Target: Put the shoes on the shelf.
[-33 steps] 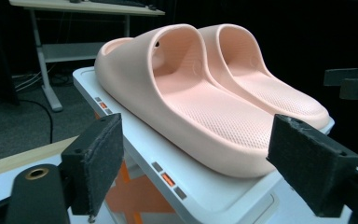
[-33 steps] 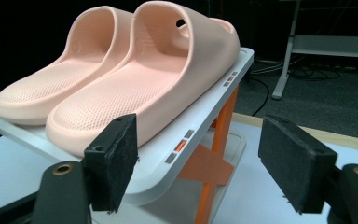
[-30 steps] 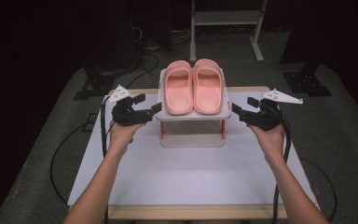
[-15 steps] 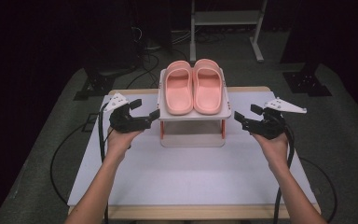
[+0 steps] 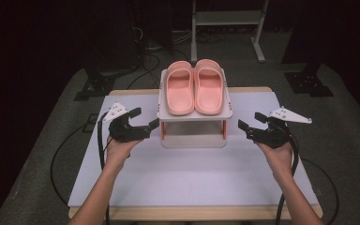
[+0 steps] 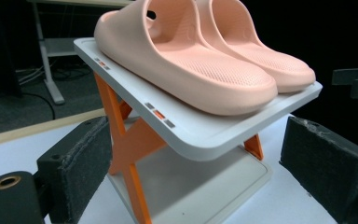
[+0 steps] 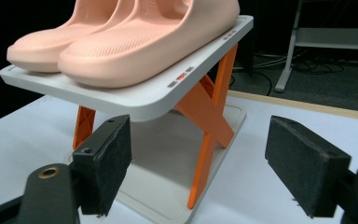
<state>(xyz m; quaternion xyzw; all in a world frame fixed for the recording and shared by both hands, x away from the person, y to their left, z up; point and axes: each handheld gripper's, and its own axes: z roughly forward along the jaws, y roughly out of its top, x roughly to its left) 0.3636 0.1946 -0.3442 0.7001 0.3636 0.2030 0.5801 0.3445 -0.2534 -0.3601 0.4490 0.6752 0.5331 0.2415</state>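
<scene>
A: Where does the rack [image 5: 194, 115] stand?

B: On the table [image 5: 187, 173], at the middle of its far half, with a pair of pink slippers [image 5: 194, 86] side by side on its top shelf, toes toward the person

A: And the claws?

B: One at each flank. The left claw [image 5: 143, 125] sits just off the rack's left edge, the right claw [image 5: 247, 125] just off its right edge, both pointing inward at it. Neither touches it

A: Gripping anything?

B: No. Both have just been opening and now stand wide, with nothing between the pads. In the left gripper view the rack's near corner and an orange leg [image 6: 126, 154] show in the gap between the jaws, farther off; the right gripper view mirrors that with the other orange leg [image 7: 209, 140]

A: So what does the next move hang on?

B: The rack lies between the two claws, with the shelf's side edges facing them. The slippers' long axis runs away from the person, across the line that joins the claws. Each hand looks about equally near its own side, so I'd judge a two-handed hold on the shelf edges likelier than a reach by one hand
</scene>
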